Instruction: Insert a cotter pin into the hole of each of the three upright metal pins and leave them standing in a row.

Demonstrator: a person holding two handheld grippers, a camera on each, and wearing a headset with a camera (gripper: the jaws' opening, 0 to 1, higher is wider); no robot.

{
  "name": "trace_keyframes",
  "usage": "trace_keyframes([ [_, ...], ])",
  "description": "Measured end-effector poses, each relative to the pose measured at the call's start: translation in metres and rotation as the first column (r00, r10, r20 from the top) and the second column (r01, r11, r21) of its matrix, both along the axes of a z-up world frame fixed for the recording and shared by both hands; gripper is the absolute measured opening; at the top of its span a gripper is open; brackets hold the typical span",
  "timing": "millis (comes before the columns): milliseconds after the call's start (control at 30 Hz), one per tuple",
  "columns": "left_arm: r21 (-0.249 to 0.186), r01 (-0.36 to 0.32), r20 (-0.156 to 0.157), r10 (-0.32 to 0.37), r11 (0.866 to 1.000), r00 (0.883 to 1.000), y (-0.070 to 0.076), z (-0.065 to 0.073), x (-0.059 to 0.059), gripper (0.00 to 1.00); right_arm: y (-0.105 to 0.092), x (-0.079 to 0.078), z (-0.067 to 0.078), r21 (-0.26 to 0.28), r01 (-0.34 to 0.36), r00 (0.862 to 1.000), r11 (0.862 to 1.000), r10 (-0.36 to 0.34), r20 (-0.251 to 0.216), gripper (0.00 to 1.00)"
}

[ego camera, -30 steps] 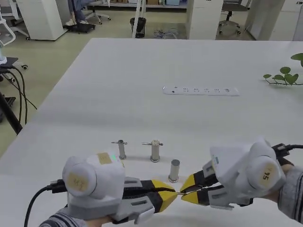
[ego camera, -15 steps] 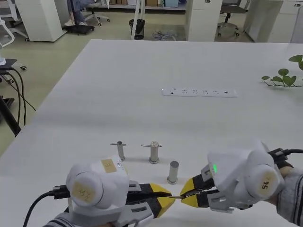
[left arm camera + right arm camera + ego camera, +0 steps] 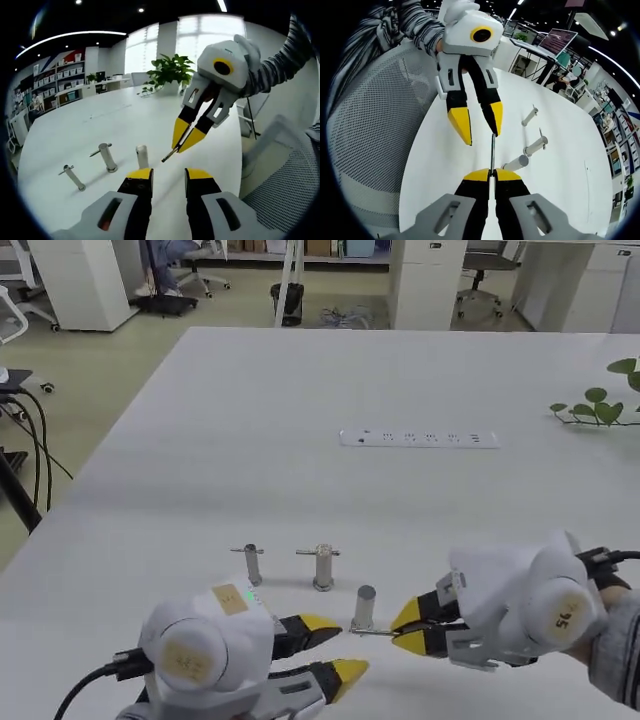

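Standing pins: three grey metal pins stand upright on the white table [image 3: 250, 420], near its front edge and close to both grippers.
Left pin [image 3: 252, 565]: slim, with a thin cross pin [image 3: 247, 549] through its top that sticks out on both sides.
Middle pin [image 3: 322, 568]: thicker, and a second cross pin [image 3: 318, 552] sits through its top in the same way.
Third pin [image 3: 365, 607]: a short plain cylinder with a bare top. It stands nearer the person than the other two and to their right, out of their line.
Loose cotter pin [image 3: 372, 632]: thin, straight and held level. Its free tip is just beside the third pin, low down; whether they touch cannot be told.
Right gripper [image 3: 402, 629]: yellow-tipped jaws are clamped together on the end of the loose cotter pin.
Left gripper [image 3: 347, 645]: jaws are parted with nothing between them. The tips point toward the third pin and the right gripper, and the far tip is just left of the third pin.
Around: a white power strip [image 3: 417, 439] lies well beyond the pins, and a green plant [image 3: 598, 403] sits at the table's right edge.
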State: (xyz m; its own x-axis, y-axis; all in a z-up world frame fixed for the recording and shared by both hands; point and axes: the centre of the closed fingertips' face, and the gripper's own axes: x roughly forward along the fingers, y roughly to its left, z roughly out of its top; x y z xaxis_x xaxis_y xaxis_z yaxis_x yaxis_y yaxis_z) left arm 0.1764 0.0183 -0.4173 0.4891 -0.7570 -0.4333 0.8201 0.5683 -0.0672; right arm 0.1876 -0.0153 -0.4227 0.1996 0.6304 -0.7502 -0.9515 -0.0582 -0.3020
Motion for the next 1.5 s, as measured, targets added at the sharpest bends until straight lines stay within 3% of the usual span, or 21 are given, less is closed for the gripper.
trace_keyframes([
  [300, 0.017, -0.118, 0.034, 0.118, 0.993, 0.992, 0.005, -0.004, 0.023, 0.29, -0.011, 0.018, -0.003, -0.009, 0.051, 0.999, 0.999, -0.05, 0.013, 0.0],
  [667, 0.024, -0.214, 0.019, 0.214, 0.976, 0.977, 0.0, -0.016, 0.044, 0.3, -0.028, 0.037, -0.018, -0.068, 0.092, 0.996, 0.993, -0.091, 0.026, 0.0],
  [1033, 0.063, -0.228, 0.019, 0.227, 0.972, 0.974, -0.011, -0.035, 0.057, 0.29, -0.034, 0.052, -0.031, -0.099, 0.12, 0.993, 0.988, -0.118, 0.026, 0.0],
  [1333, 0.061, -0.253, -0.015, 0.255, 0.965, 0.967, -0.02, -0.047, 0.069, 0.24, -0.031, 0.051, -0.032, -0.091, 0.103, 0.995, 0.991, -0.102, 0.015, 0.0],
  [1500, 0.084, -0.247, -0.013, 0.249, 0.965, 0.968, -0.023, -0.053, 0.071, 0.21, -0.031, 0.051, -0.031, -0.091, 0.097, 0.995, 0.991, -0.096, 0.021, 0.0],
])
